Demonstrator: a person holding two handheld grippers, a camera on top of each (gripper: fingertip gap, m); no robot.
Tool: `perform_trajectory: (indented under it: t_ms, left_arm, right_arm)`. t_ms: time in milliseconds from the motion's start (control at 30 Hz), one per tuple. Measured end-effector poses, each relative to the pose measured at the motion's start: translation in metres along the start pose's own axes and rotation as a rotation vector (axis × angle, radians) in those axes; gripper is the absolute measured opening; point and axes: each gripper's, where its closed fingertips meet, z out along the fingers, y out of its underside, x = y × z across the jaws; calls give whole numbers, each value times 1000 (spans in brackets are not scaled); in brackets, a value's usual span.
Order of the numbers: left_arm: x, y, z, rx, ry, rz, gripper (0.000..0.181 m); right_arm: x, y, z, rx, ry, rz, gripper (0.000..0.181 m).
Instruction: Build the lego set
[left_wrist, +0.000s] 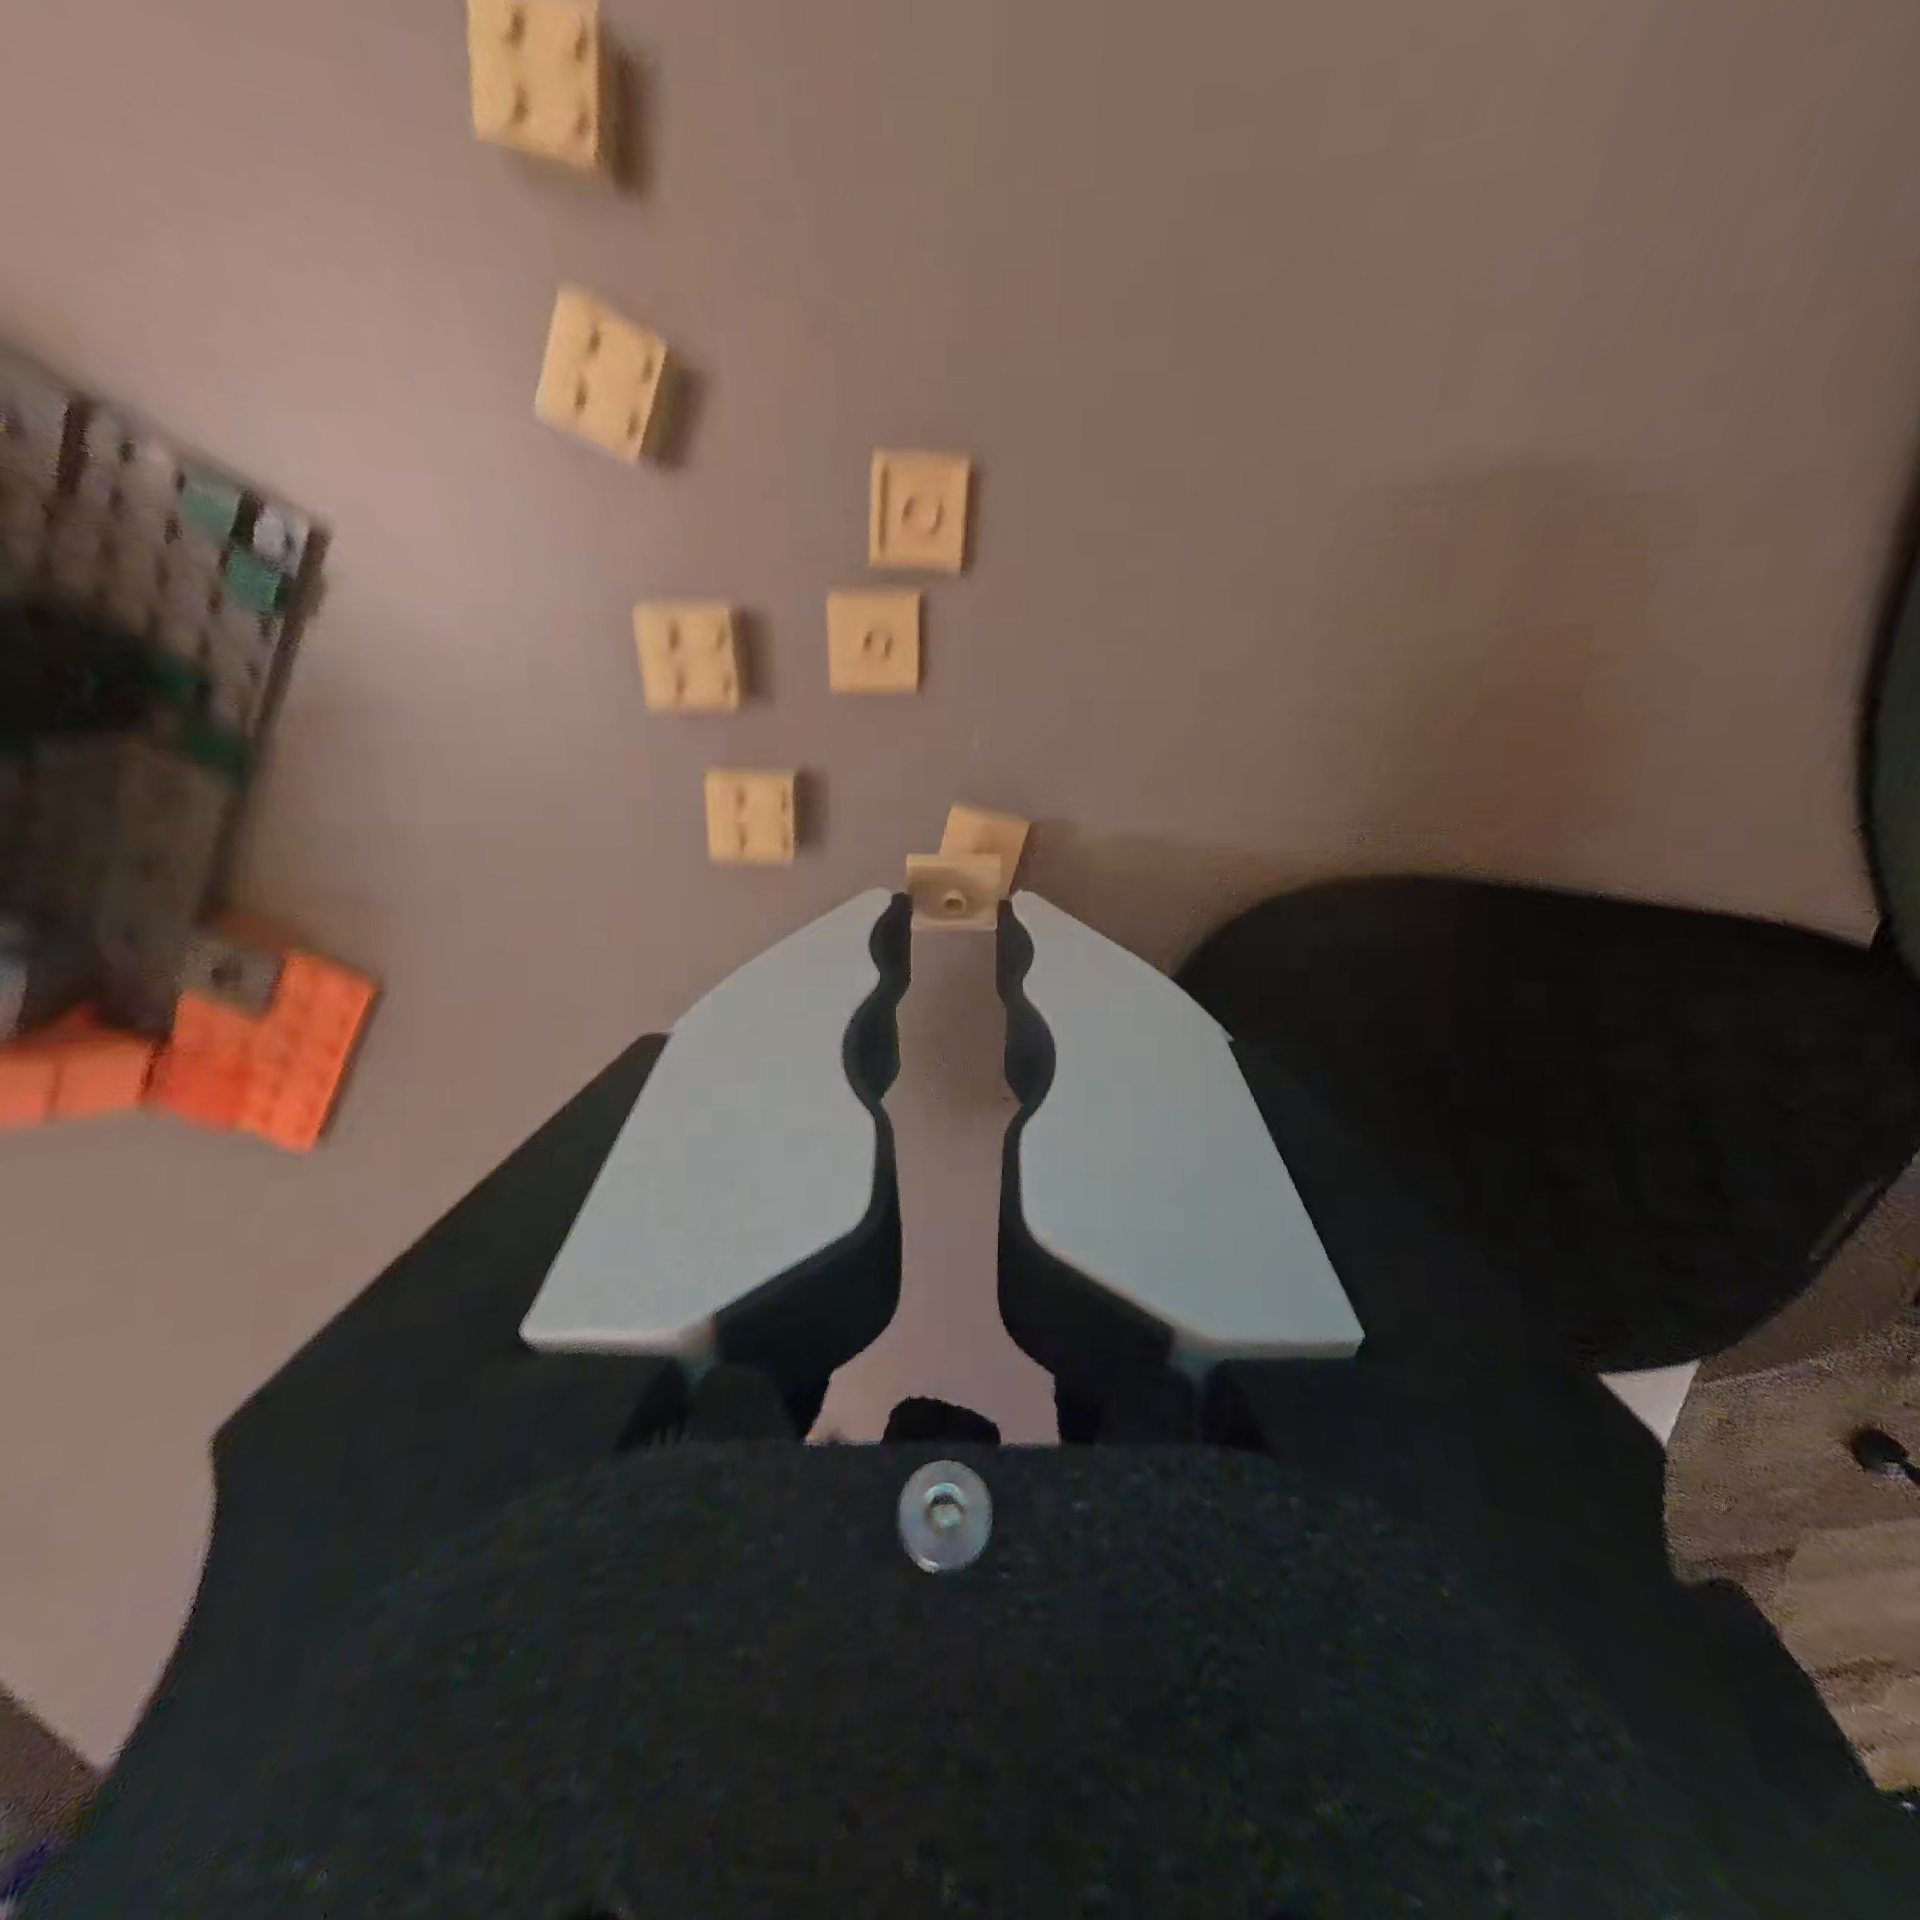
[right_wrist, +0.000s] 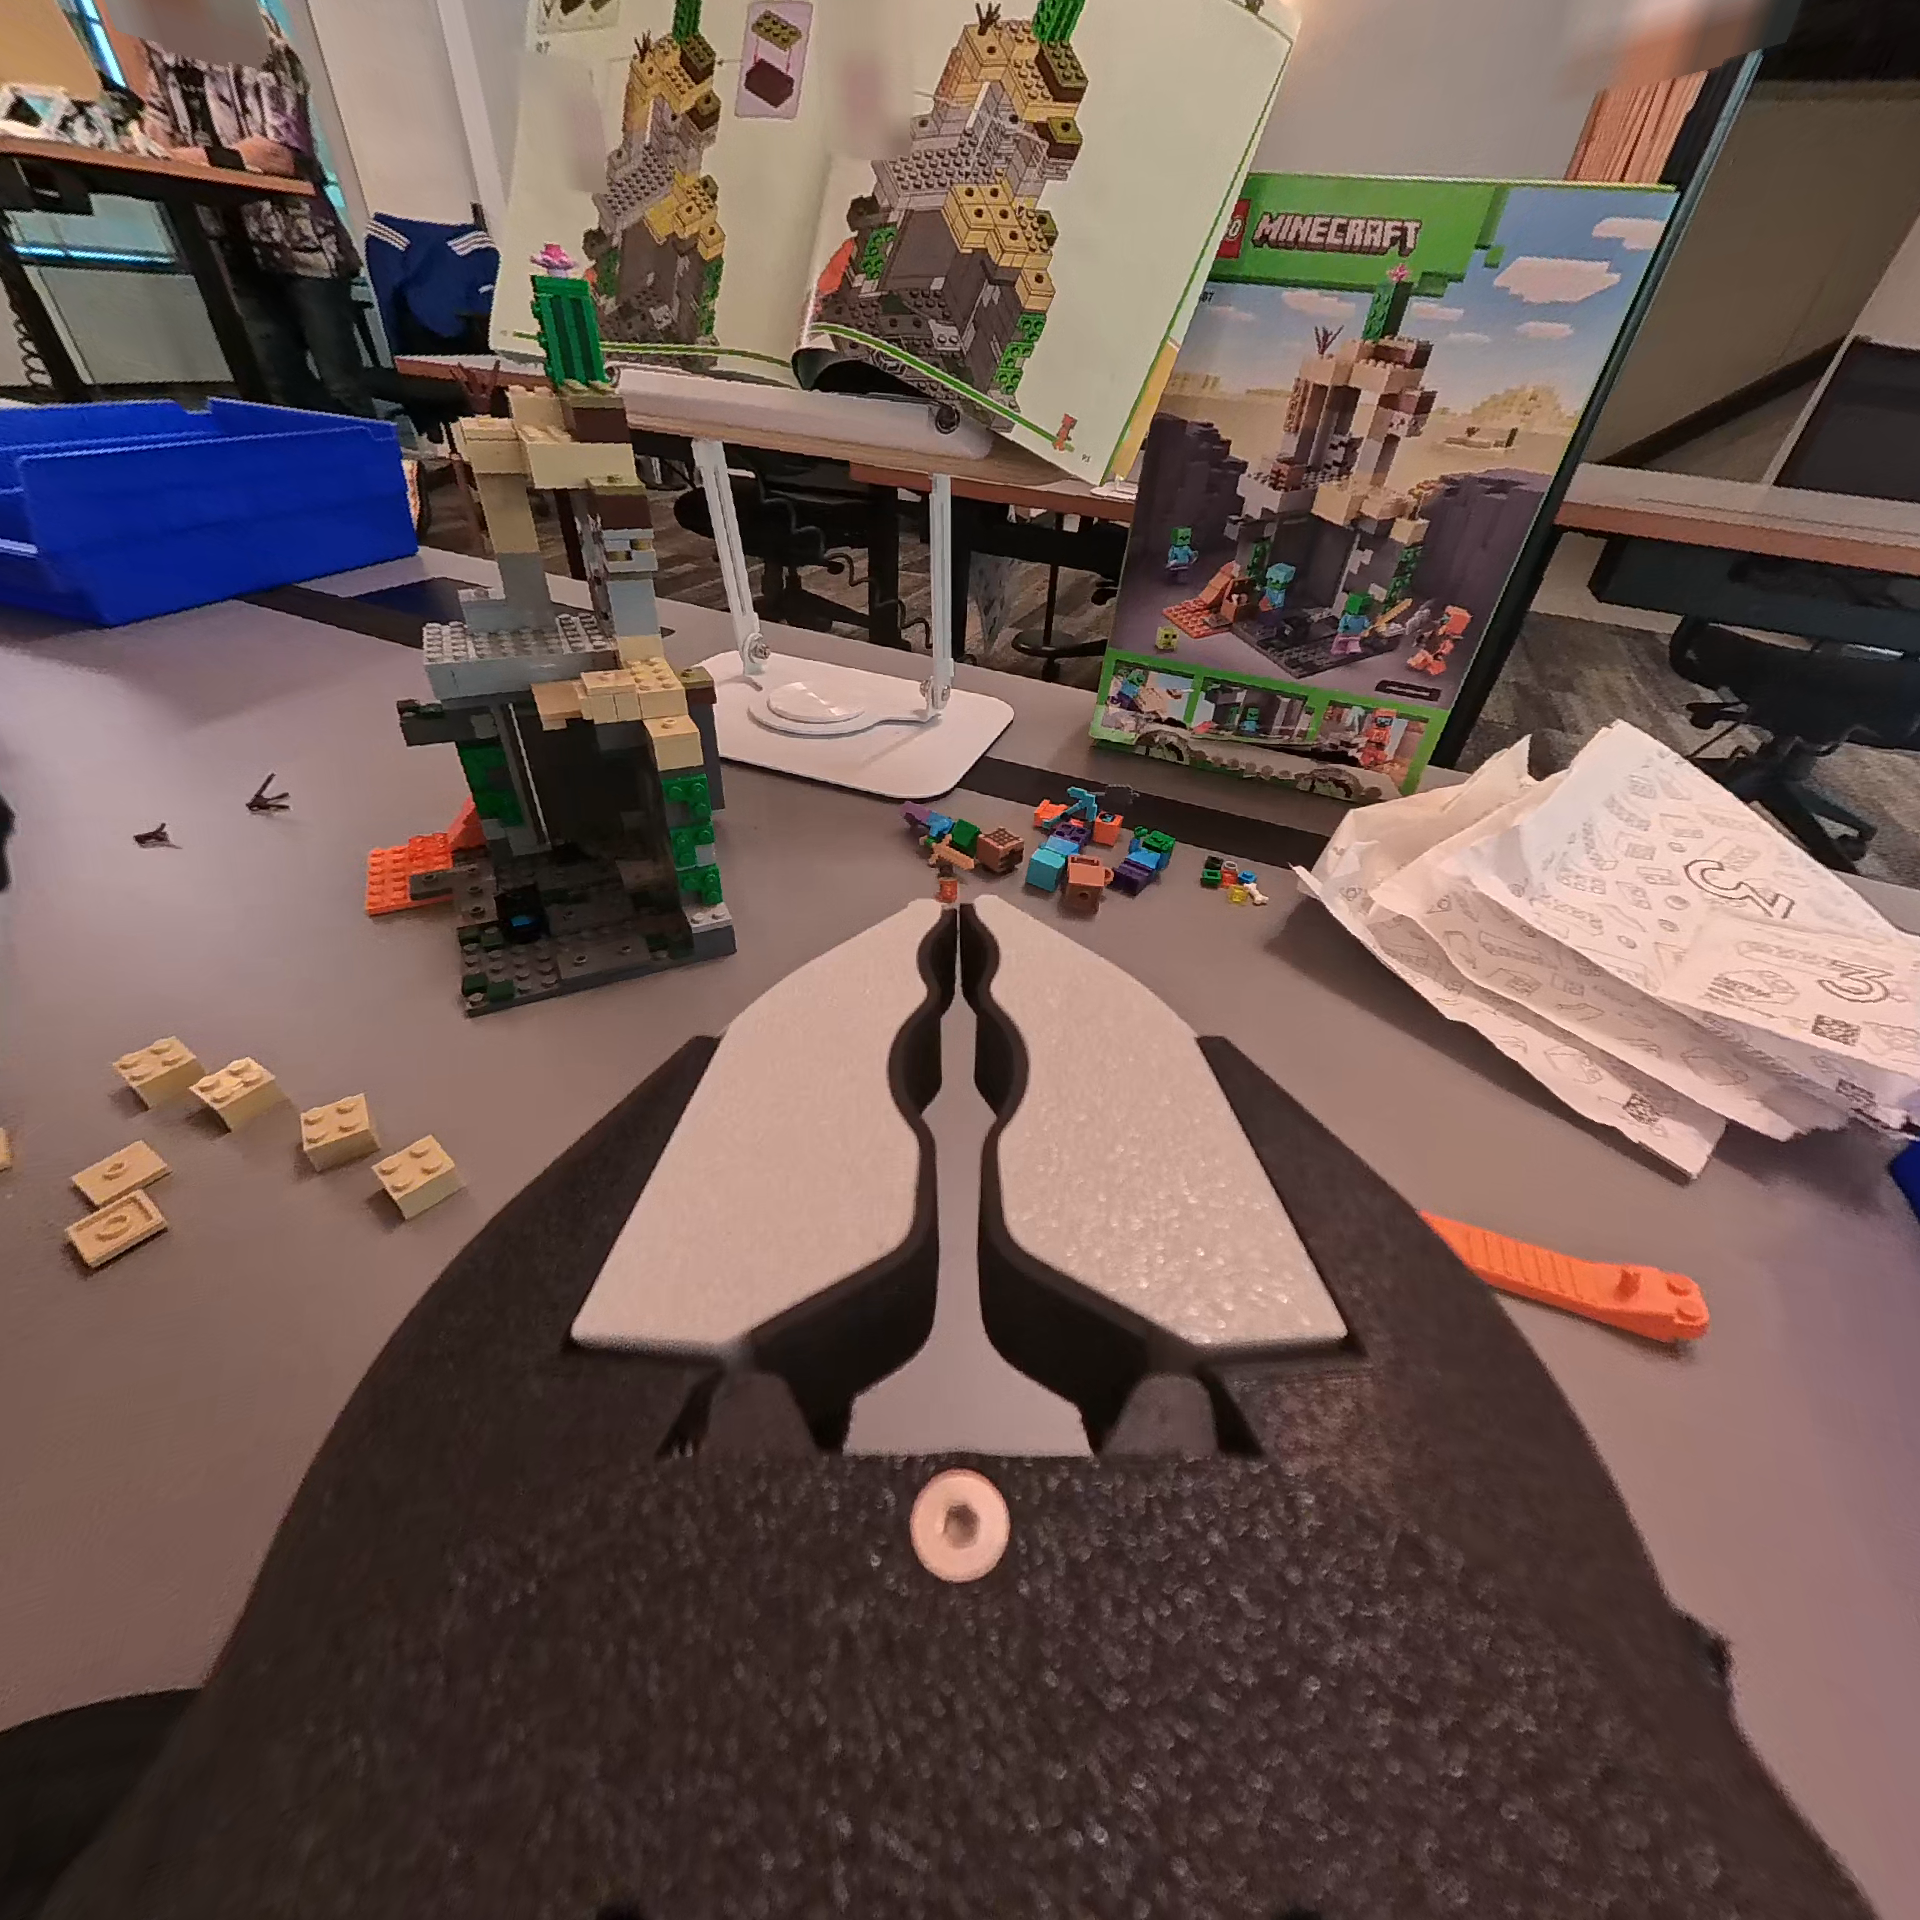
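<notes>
My left gripper (left_wrist: 952, 906) points down at the grey table and is shut on a small tan plate (left_wrist: 951, 891) held at its fingertips. Another tan piece (left_wrist: 987, 829) lies just beyond it. Several tan bricks (left_wrist: 688, 655) and tan plates (left_wrist: 875, 642) lie scattered ahead. The partly built lego model (left_wrist: 135, 665) with its orange base (left_wrist: 270, 1039) is at the left, blurred. In the right wrist view the model (right_wrist: 582, 790) stands left of centre, with tan bricks (right_wrist: 338, 1132) and plates (right_wrist: 120, 1174) in front of it. My right gripper (right_wrist: 957, 916) is shut and empty above the table.
A pile of small coloured pieces (right_wrist: 1070, 842) lies beyond the right gripper. An instruction booklet on a white stand (right_wrist: 883, 208), the set's box (right_wrist: 1351, 499), crumpled paper bags (right_wrist: 1662, 935), an orange brick separator (right_wrist: 1558, 1278) and blue bins (right_wrist: 187, 499) surround it. A black chair seat (left_wrist: 1558, 1122) sits past the table edge. One gripper's finger ends stand about 30 cm off the other's.
</notes>
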Motion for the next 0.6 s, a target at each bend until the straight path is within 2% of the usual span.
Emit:
perform_trajectory:
  t_ms: [267,400,600]
  left_arm:
    - [-3,-69,15,95,33,45,15]
    - [-11,-88,23,81,39,70,15]
    - [-15,-94,30,99,35,64,19]
  right_arm:
    - [-6,-1,-1,1,-16,-18,0]
    - [-7,-1,-1,1,-20,-19,0]
    - [-11,-1,-2,0,-37,-18,1]
